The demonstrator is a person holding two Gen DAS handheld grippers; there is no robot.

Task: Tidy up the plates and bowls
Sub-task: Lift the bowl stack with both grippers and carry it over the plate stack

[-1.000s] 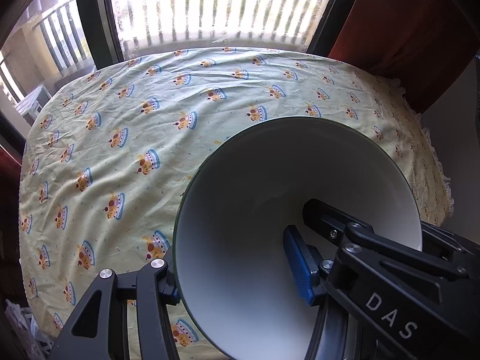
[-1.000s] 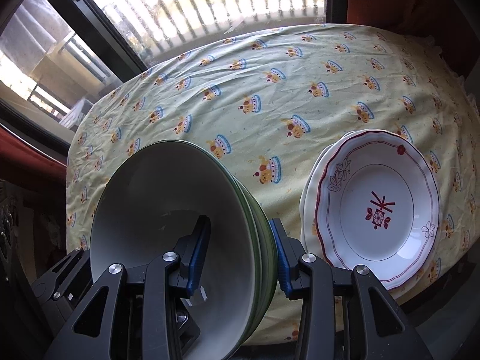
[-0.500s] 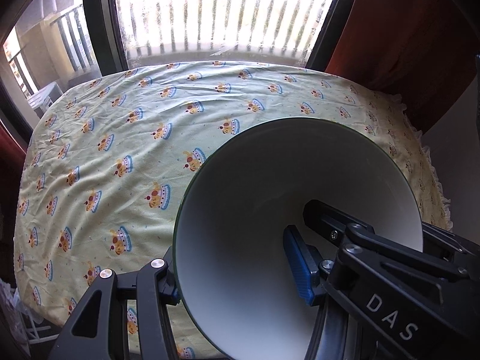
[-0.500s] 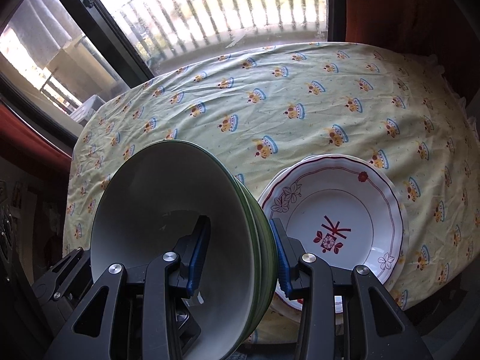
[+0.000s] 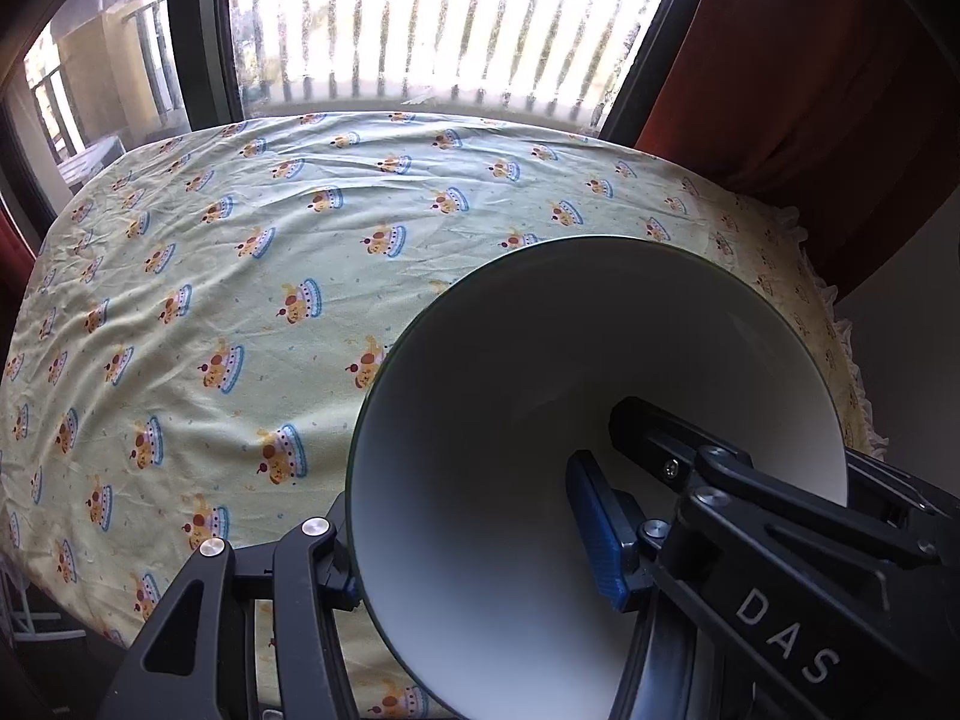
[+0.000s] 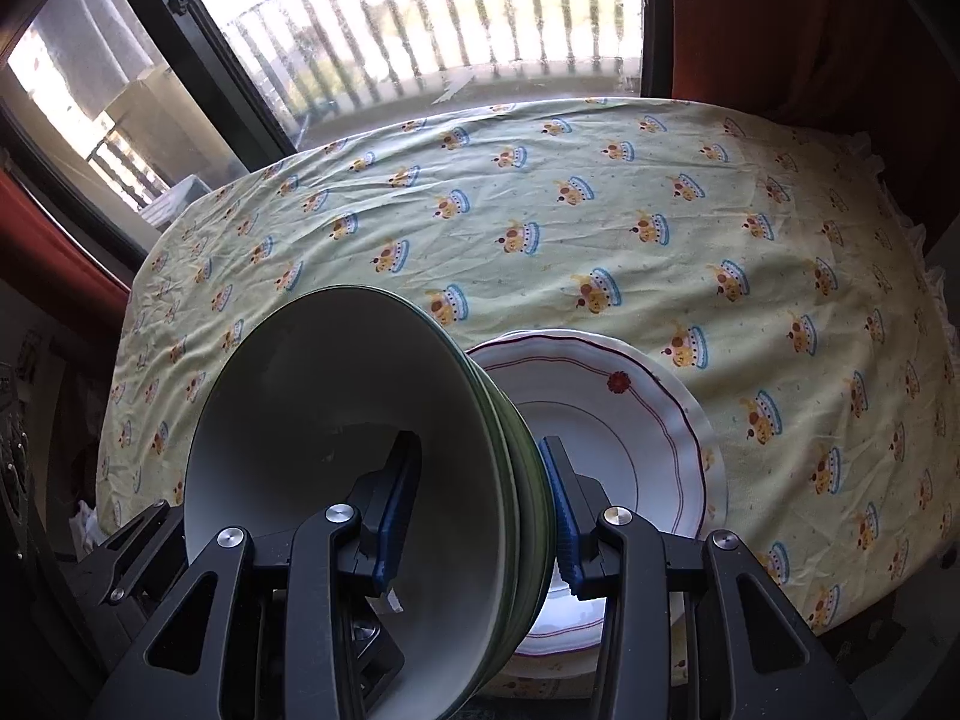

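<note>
1. The stack of green-rimmed bowls (image 6: 360, 480) hangs tipped on its side above the near edge of the counter (image 6: 600, 228), carried between both tools. At least three nested rims show in the right wrist view; the left wrist view looks straight into the white inside of the innermost bowl (image 5: 540, 420).
2. Risk, as a judgement: the bowls are nested loosely and held by one wall only. A jolt or a further tilt could let an outer bowl slide off the pack and drop.
3. Risk: the red-patterned plates (image 6: 630, 420) lie on the counter right behind and below the stack. Lowering here could knock the bowl rim against the plate rim and chip either.
4. Risk: the yellow cloth (image 5: 240, 300) is wrinkled and drapes over the counter edge. A stack set down too near that edge could slide off with it.
5. The right gripper (image 6: 480, 510) has its jaws partly closed, clamping the stacked walls: one blue pad inside the innermost bowl, the other on the green outside.
6. The left gripper (image 5: 474, 558) has its jaws somewhat wider, clamped across the opposite wall: one blue pad inside, the other finger outside under the rim.
</note>
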